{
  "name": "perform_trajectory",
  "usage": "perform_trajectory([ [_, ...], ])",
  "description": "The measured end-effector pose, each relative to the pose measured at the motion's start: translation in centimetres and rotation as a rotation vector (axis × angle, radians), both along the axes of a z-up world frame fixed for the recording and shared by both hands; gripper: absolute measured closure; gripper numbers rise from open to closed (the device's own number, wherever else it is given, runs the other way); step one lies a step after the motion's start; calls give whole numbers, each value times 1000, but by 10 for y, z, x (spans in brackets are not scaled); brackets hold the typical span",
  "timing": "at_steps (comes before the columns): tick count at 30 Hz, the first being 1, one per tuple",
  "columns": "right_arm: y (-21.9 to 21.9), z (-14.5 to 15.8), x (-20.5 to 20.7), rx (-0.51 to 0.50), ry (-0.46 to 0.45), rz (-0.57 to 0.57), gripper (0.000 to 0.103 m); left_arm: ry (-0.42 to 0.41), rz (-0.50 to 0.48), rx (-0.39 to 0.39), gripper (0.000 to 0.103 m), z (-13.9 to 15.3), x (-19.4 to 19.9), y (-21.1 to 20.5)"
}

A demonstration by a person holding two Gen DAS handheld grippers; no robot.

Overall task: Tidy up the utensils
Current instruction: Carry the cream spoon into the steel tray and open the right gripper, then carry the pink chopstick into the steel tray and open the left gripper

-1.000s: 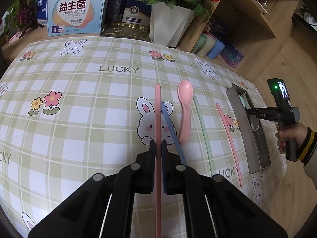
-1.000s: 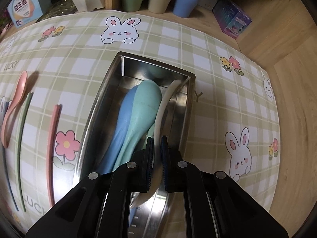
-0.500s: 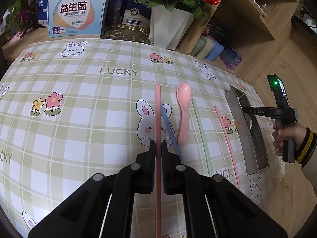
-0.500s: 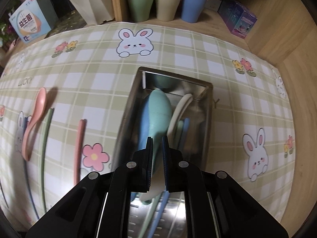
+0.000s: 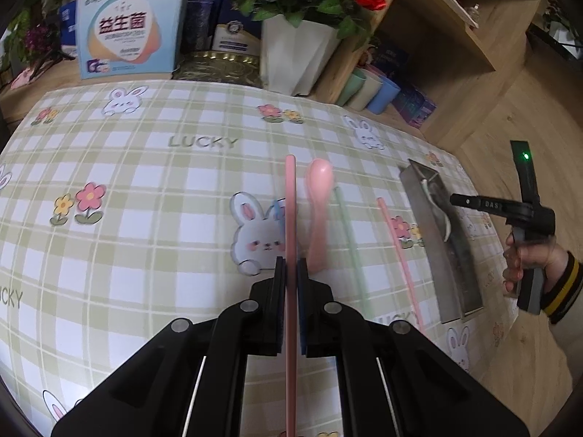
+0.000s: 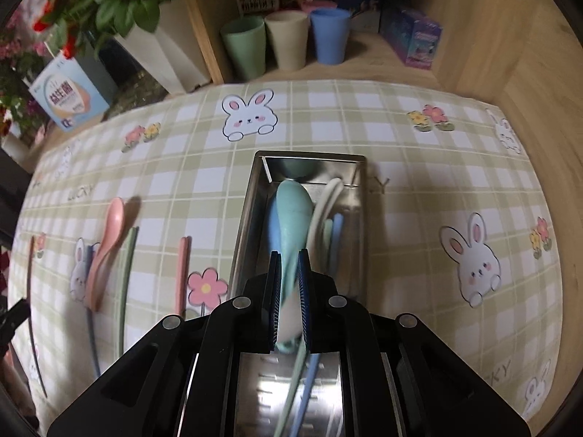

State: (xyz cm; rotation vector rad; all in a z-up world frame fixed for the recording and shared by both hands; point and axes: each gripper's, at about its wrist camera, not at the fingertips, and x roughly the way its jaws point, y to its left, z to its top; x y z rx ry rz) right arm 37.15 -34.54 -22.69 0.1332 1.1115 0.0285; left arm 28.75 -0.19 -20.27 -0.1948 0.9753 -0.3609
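My left gripper (image 5: 290, 266) is shut on a pink chopstick (image 5: 290, 211) and holds it above the checked cloth. A pink spoon (image 5: 317, 196), a green chopstick (image 5: 349, 244) and another pink chopstick (image 5: 397, 251) lie to its right. A blue chopstick (image 5: 278, 208) lies mostly hidden behind the held one. My right gripper (image 6: 289, 258) hovers above the steel tray (image 6: 251, 196), jaws slightly apart with nothing between them. The tray holds a green spoon (image 6: 291, 200), a blue spoon, a white spoon (image 6: 326, 200) and chopsticks. The tray (image 5: 437, 280) also shows in the left view.
A white flower pot (image 5: 295, 54), a printed box (image 5: 127, 36) and three cups (image 6: 284, 40) stand behind the table. A wooden shelf (image 5: 437, 25) is at the back right. The table's right edge lies just past the tray.
My left gripper has lifted the pink chopstick off the cloth. My right gripper has risen and pulled back from the tray, its jaws parted a little, leaving the white spoon inside.
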Motion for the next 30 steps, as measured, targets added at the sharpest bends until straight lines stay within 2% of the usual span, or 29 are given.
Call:
perform_trajectory([
  [2, -4, 4, -14, 12, -17, 0, 89, -10, -28, 1, 97, 7, 2, -14],
  [4, -9, 6, -24, 17, -30, 8, 70, -15, -55, 1, 97, 13, 4, -28],
  [5, -11, 7, -32, 14, -44, 15, 52, -16, -66, 0, 97, 15, 5, -35],
  [8, -17, 11, -48, 7, -70, 43, 51, -11, -114, -6, 97, 21, 10, -67],
  [10, -24, 13, -57, 18, -81, 47, 46, -4, -143, -7, 97, 22, 12, -87],
  [13, -34, 14, -67, 28, -95, 54, 32, 27, -183, -13, 97, 20, 17, -121],
  [15, -42, 13, -74, 24, -104, 55, 18, 49, -201, -19, 97, 18, 22, -142],
  [24, -92, -1, -95, 49, -96, -19, 18, 137, -262, -36, 97, 2, 53, -241],
  [30, -122, -14, -102, 85, -86, -80, 18, 203, -261, -23, 97, -19, 68, -284],
])
